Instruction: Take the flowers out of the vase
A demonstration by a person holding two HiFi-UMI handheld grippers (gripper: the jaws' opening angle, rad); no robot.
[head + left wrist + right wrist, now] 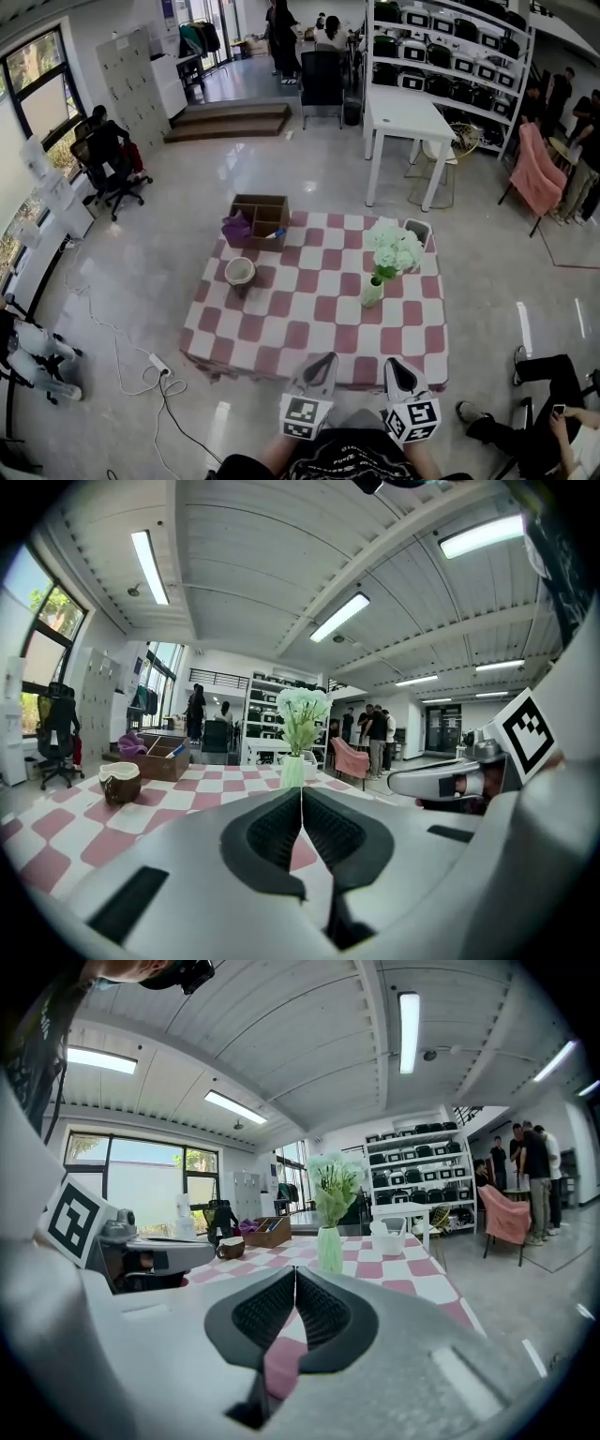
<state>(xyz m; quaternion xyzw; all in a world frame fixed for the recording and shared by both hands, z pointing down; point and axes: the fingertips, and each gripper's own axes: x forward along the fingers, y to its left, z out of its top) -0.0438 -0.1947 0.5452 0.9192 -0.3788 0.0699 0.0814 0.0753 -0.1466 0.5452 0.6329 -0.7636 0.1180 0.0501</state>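
Left hand-held gripper, right hand-held gripper at near desk edge; we note both clenched, empty. White flowers upright in pale green vase, desk's right half, well apart from both.

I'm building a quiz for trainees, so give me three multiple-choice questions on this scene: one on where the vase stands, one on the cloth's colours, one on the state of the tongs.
1. Where on the cloth does the vase stand?
A. left half
B. right half
C. dead centre

2. The cloth's checks are:
A. pink and white
B. blue and white
C. green and yellow

3. The left tongs and right tongs are:
A. both open
B. one open, one shut
C. both shut, empty

Answers:
1 B: the head view shows it right of the middle.
2 A: pink and white squares alternate.
3 C: each gripper view shows its jaws together with nothing between.
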